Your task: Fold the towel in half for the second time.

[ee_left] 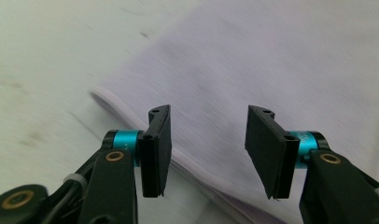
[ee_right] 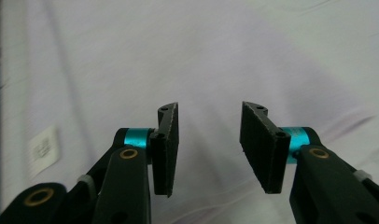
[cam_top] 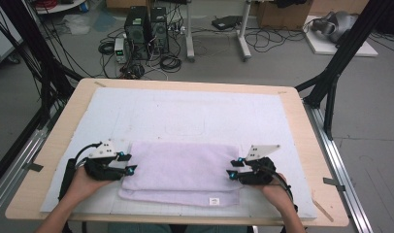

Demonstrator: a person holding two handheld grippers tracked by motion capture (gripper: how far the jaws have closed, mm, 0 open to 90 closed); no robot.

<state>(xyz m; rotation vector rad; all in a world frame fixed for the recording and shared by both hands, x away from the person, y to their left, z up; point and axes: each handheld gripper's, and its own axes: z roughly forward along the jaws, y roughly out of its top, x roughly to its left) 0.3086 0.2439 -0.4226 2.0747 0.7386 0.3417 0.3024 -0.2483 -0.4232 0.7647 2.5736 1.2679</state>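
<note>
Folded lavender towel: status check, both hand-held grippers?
Left hand-held gripper open at the folded lavender terry towel's left edge. Right hand-held gripper open at its right edge. Nothing gripped yet. White padded mat around it, nothing in the way.

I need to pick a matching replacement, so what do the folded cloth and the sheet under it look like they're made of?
The cloth looks like soft lilac terry or microfibre, matte, with a fine nap, stitched hems and a sewn label. The sheet seems to be thin white felt or foam, faintly scuffed; which one I can't tell.
</note>
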